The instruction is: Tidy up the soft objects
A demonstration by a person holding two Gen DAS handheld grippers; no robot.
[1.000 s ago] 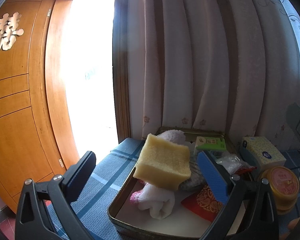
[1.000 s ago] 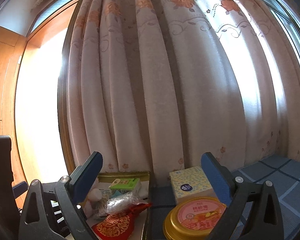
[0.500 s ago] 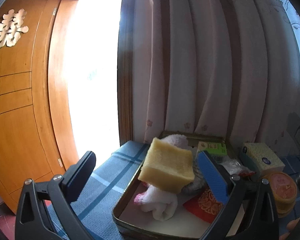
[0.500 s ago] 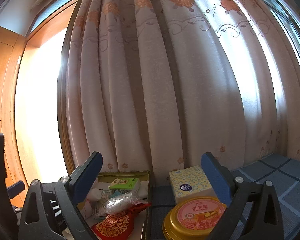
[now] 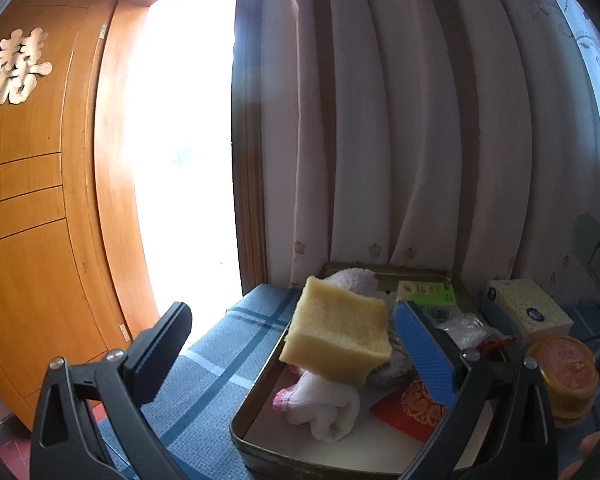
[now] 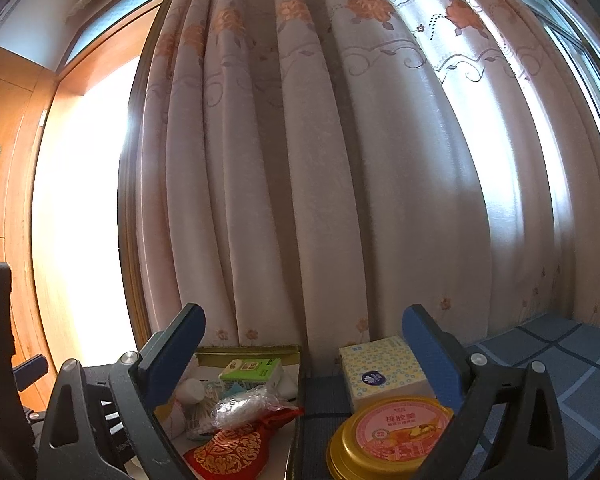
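A metal tin tray (image 5: pixel 256 394) stands on a blue checked cloth. In it lie a yellow sponge (image 5: pixel 336 330) on top of a rolled white towel (image 5: pixel 324 408), a pink-white plush (image 5: pixel 354 280), a red embroidered pouch (image 5: pixel 414 408), a green packet (image 5: pixel 426 294) and a clear bag (image 5: pixel 466 328). My left gripper (image 5: pixel 296 336) is open and empty, held just before the sponge. My right gripper (image 6: pixel 304 348) is open and empty, above the tray's right edge (image 6: pixel 296 400), with the pouch (image 6: pixel 228 452) and clear bag (image 6: pixel 244 404) below it.
A yellow tissue box (image 6: pixel 380 368) and a round gold tin (image 6: pixel 388 436) stand right of the tray. A pink curtain (image 6: pixel 300 160) hangs close behind. A wooden door (image 5: pixel 28 200) and a bright doorway are on the left.
My left gripper has drawn back and up a little, so the tray and sponge look smaller and farther right. The right gripper has hardly moved.
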